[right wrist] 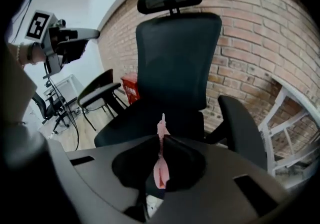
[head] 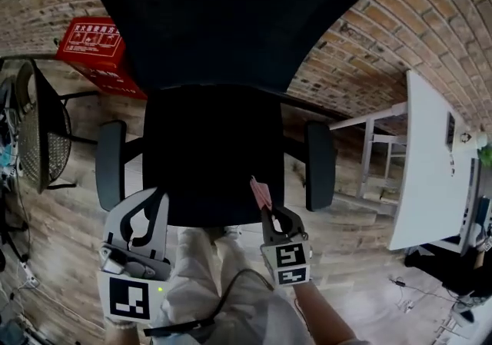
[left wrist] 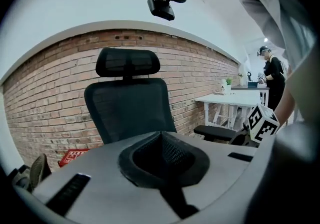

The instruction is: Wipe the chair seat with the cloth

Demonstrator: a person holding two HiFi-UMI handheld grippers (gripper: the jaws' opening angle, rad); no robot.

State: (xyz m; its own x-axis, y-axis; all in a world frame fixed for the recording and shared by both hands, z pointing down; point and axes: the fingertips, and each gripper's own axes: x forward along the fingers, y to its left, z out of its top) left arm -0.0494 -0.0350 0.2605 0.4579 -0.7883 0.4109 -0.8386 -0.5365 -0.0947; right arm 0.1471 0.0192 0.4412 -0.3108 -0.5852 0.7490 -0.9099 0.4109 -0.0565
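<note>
The black office chair fills the head view, its seat [head: 214, 153] just ahead of both grippers and its mesh backrest [head: 231, 13] beyond. My right gripper [head: 267, 209] hovers over the seat's front right edge, shut on a thin pink cloth [head: 260, 191] that sticks out past the fingertips. In the right gripper view the cloth [right wrist: 160, 172] is pinched between the closed jaws, above the seat [right wrist: 150, 118]. My left gripper [head: 146, 200] stands open with nothing in it at the seat's front left corner. The left gripper view looks at the backrest [left wrist: 131, 108].
Armrests [head: 110, 163] [head: 319, 164] flank the seat. A red box [head: 96, 48] lies by the brick wall at the back left, and a second mesh chair [head: 42, 128] stands at the left. A white table [head: 427, 167] is at the right, with a person [left wrist: 272, 76] beyond it.
</note>
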